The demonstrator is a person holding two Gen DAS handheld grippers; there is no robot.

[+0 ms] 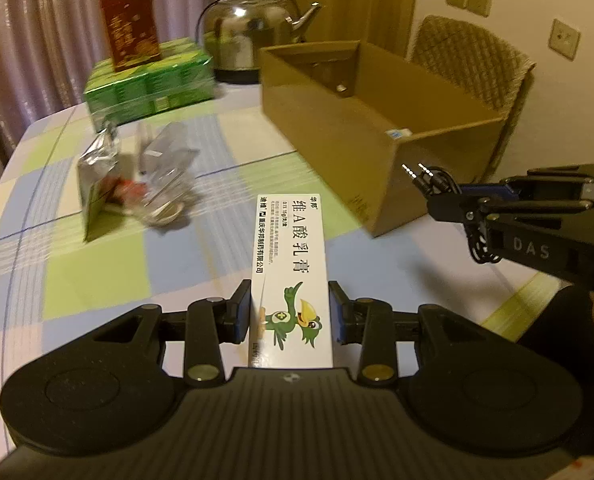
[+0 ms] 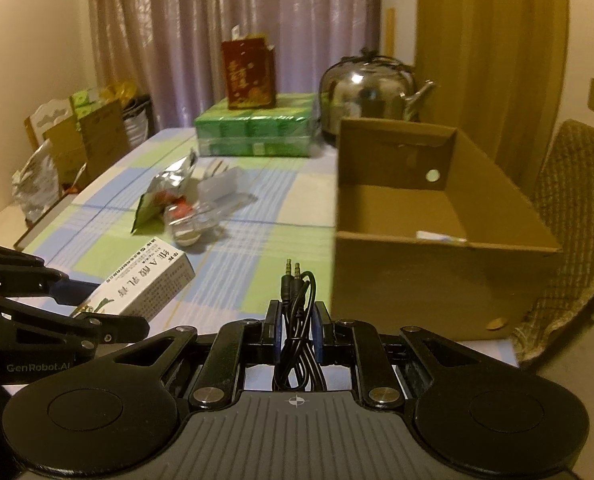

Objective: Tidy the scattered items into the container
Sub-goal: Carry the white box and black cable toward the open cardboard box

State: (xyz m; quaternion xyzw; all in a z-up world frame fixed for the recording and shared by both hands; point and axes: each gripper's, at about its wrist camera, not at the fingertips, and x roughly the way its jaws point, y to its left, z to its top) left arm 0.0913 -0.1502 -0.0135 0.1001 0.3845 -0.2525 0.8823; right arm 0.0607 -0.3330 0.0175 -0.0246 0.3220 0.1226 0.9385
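The left gripper is clamping a white ointment box by its long sides, so that its long axis is running straight ahead toward the far edge of the table. The right gripper is pinching a coiled black audio cable, plugs pointing forward toward the open cardboard box (its floor is lying mostly hidden). Crumpled wrappers are lying blurred toward the table's left edge.

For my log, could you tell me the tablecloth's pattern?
Tablecloth: green, blue and white checks; clearest in left wrist view.
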